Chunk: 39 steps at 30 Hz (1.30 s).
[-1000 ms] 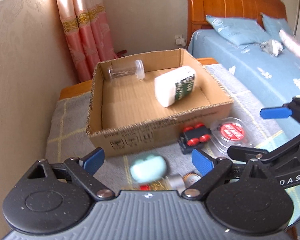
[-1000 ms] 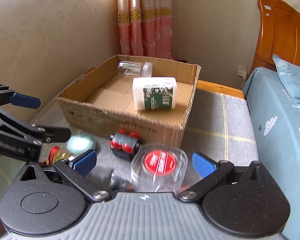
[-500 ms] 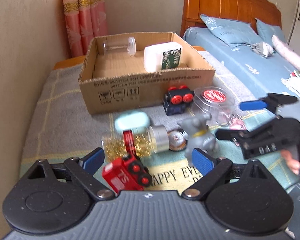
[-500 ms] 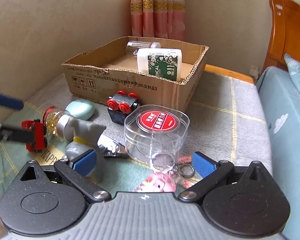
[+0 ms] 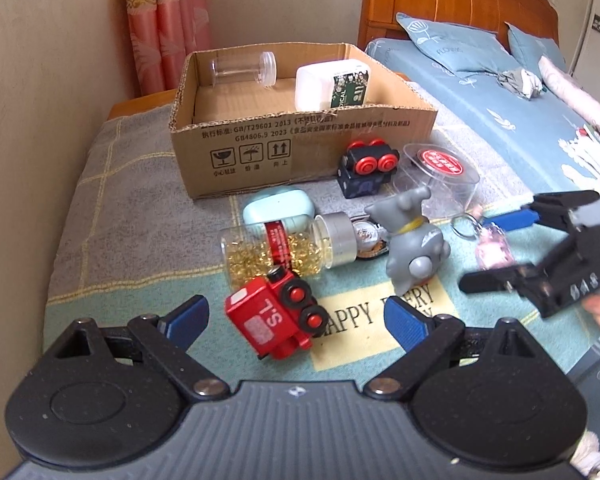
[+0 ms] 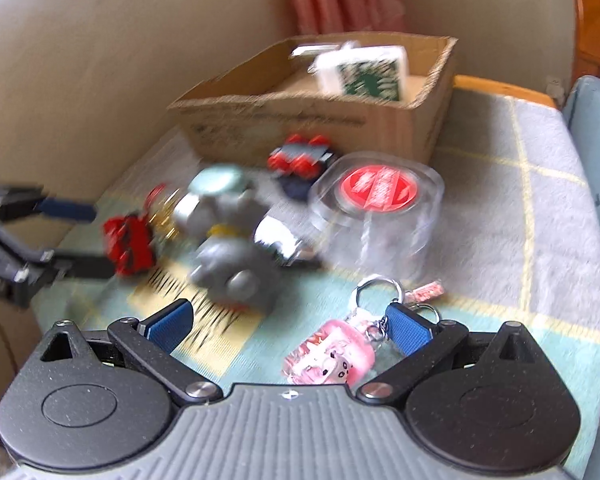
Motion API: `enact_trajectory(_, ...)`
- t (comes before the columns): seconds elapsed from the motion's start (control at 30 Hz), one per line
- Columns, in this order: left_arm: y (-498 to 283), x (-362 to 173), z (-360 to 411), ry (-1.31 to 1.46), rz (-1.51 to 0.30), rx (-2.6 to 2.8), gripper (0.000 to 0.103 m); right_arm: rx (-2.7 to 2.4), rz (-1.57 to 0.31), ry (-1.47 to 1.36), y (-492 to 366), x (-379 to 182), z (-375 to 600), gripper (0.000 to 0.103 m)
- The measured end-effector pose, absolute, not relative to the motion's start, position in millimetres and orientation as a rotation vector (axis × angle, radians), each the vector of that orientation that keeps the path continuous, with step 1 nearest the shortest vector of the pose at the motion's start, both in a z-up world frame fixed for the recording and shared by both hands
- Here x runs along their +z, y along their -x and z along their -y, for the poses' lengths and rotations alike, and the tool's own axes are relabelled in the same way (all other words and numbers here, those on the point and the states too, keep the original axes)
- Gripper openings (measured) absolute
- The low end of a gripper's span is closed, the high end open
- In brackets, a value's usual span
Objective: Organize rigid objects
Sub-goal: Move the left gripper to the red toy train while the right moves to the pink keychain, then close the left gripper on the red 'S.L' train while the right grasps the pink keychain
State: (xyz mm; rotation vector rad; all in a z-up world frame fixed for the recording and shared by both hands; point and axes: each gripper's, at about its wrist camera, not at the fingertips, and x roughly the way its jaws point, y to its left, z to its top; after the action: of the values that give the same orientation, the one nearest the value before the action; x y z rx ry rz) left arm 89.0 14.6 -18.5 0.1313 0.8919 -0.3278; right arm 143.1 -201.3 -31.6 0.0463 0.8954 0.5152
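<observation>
Left hand-held gripper (image 5: 296,320) over "T'S"-marked, maybe, train (image 5: 274,320)

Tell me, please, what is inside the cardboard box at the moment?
The cardboard box holds a clear plastic jar lying on its side and a white, green-labelled container. Its near wall hides the front strip of floor.

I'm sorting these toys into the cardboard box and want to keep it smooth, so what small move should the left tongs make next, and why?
Probably ease the left tongs forward and down around the red toy train. They are open and empty, and the train lies on the mat just ahead of them, closer than anything else. The cardboard box behind holds only two items, so there is room.
</observation>
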Motion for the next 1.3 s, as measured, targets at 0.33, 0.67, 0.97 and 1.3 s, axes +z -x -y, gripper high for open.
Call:
enact_trajectory(0.33, -90.3, -31.4, -28.5, -0.114, -0.931, -0.318, 0.097, 0.436, -0.858, 0.080, -107.6, -43.2, 175.8, 0.103)
enact_trajectory(0.67, -112.8, -49.4, -23.5, -0.044, -0.914, -0.226, 0.097, 0.388, -0.816, 0.186, -102.6, -50.3, 163.5, 0.103)
enact_trajectory(0.97, -106.4, -60.3, -51.2, -0.057, -0.953, -0.141, 0.097, 0.392, -0.810, 0.189, -102.5, -50.5, 164.5, 0.103)
enact_trajectory(1.3, -103.2, -69.4, -37.6, -0.072, -0.940, -0.161, 0.102, 0.388, -0.801, 0.187, -102.0, -50.9, 165.0, 0.103)
